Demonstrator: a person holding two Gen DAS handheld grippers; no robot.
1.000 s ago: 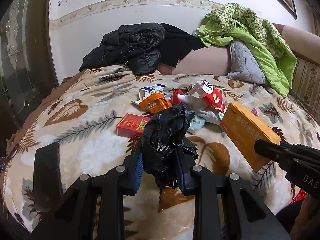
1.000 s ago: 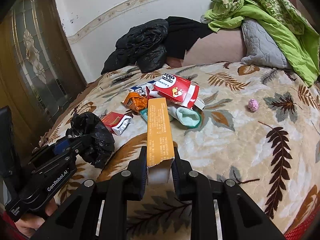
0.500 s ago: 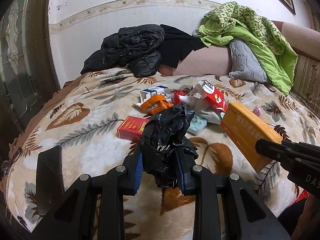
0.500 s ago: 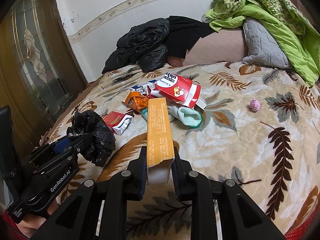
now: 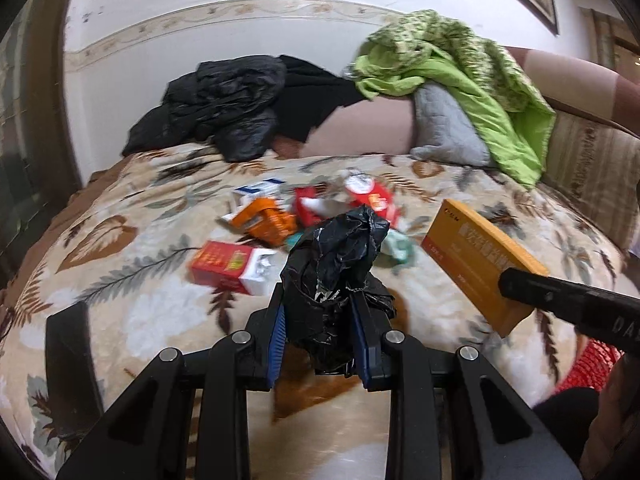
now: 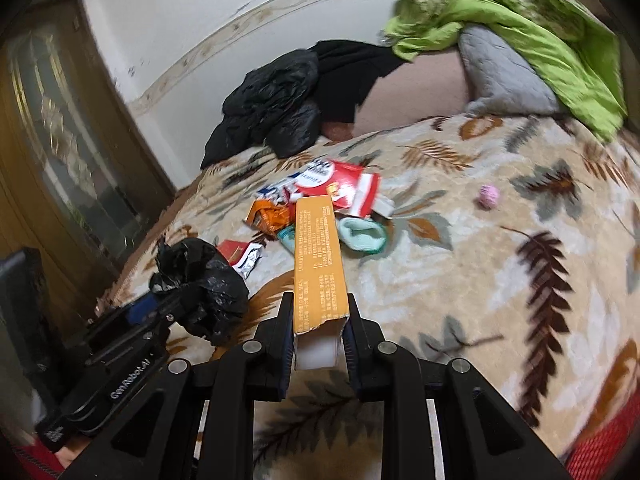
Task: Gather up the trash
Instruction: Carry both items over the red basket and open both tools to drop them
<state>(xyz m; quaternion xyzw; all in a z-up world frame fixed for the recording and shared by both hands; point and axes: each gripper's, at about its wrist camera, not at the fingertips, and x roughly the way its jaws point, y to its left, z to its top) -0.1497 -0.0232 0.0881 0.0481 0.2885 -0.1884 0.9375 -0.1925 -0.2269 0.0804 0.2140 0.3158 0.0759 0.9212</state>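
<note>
My left gripper [image 5: 318,312] is shut on a crumpled black plastic bag [image 5: 336,264] held above the bed; the bag also shows in the right wrist view [image 6: 200,284]. My right gripper [image 6: 318,320] is shut on the near end of a long orange carton [image 6: 316,256], which points away over the bed; the carton also shows in the left wrist view [image 5: 480,260]. Loose trash lies mid-bed: a red cigarette pack [image 5: 224,264], an orange wrapper [image 5: 264,220], a red-and-white snack bag [image 6: 340,188], a mint-green piece [image 6: 362,236] and a small pink ball [image 6: 490,196].
The bed has a beige leaf-print blanket [image 6: 480,280]. Black jackets [image 5: 224,100], a grey pillow [image 5: 444,132] and a green quilt [image 5: 460,72] are piled at the headboard. A dark wooden door [image 6: 48,152] stands to the left.
Both grippers have risen and tilted slightly, keeping hold of the bag and the carton. The trash on the bed has not moved.
</note>
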